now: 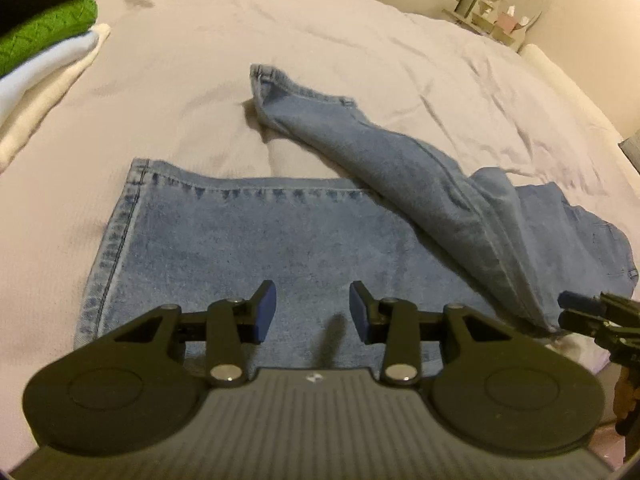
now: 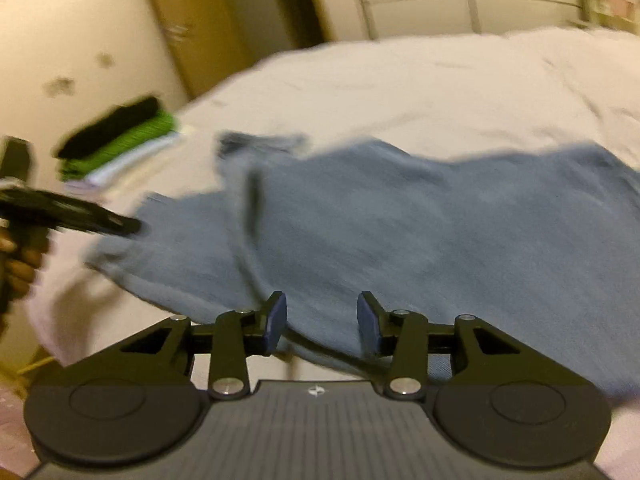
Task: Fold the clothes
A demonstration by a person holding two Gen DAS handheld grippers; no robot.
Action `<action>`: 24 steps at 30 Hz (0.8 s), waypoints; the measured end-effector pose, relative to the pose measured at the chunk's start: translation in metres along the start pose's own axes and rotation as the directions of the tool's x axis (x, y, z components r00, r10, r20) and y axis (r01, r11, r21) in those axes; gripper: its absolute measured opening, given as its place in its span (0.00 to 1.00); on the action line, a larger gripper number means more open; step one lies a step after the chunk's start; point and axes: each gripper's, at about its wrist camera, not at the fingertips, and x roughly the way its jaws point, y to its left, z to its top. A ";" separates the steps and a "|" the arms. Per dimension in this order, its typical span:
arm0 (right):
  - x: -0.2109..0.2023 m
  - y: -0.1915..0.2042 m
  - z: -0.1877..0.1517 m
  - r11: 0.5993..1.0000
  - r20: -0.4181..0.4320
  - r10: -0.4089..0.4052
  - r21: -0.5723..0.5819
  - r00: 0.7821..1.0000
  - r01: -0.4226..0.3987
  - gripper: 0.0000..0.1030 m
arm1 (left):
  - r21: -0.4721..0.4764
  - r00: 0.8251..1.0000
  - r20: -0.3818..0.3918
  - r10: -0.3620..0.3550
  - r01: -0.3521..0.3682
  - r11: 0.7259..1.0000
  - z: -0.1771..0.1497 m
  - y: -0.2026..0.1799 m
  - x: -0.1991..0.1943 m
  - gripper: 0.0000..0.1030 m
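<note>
A pair of light blue jeans (image 1: 248, 240) lies on the white bed sheet (image 1: 240, 40). One leg lies flat across the near side; the other leg (image 1: 360, 132) runs diagonally up to the middle, its hem raised. My left gripper (image 1: 313, 312) is open and empty just above the flat leg. My right gripper (image 2: 322, 320) is open and empty over the near edge of the jeans (image 2: 440, 220); that view is blurred. The right gripper also shows at the right edge of the left wrist view (image 1: 576, 310), beside the jeans' fold.
A stack of folded clothes, black, green (image 1: 44, 28) and white, sits at the bed's far left; it also shows in the right wrist view (image 2: 116, 140). A shelf with small items (image 1: 504, 12) and cupboards stand beyond the bed.
</note>
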 end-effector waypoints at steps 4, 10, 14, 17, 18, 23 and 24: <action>0.030 0.018 0.016 0.997 -0.018 0.066 -0.049 0.998 -0.067 0.37 | -0.008 0.999 -0.027 0.036 -0.037 0.999 0.000 0.005 0.006 0.33; 0.067 0.033 0.039 0.992 0.009 0.111 -0.057 0.994 -0.111 0.34 | 0.010 0.997 -0.031 0.071 -0.071 0.997 -0.008 0.014 -0.005 0.34; 0.093 0.038 0.060 0.994 0.022 0.107 -0.029 0.994 -0.106 0.25 | 0.002 0.995 -0.027 0.097 -0.097 0.995 -0.011 0.021 -0.012 0.34; 0.103 0.044 0.064 0.995 0.019 0.084 -0.048 0.996 -0.083 0.07 | -0.002 0.991 -0.017 0.136 -0.136 0.991 -0.012 0.026 -0.021 0.34; 0.102 0.047 0.062 0.995 0.026 0.082 -0.058 0.996 -0.080 0.07 | -0.002 0.988 -0.013 0.152 -0.152 0.988 -0.012 0.029 -0.024 0.34; 0.100 0.060 0.050 0.993 0.026 0.079 -0.084 0.997 -0.077 0.05 | -0.025 0.982 0.002 0.191 -0.191 0.981 -0.010 0.045 -0.034 0.34; 0.100 0.061 0.049 0.994 0.024 0.078 -0.080 0.997 -0.075 0.05 | -0.026 0.981 0.004 0.196 -0.196 0.980 -0.009 0.047 -0.035 0.34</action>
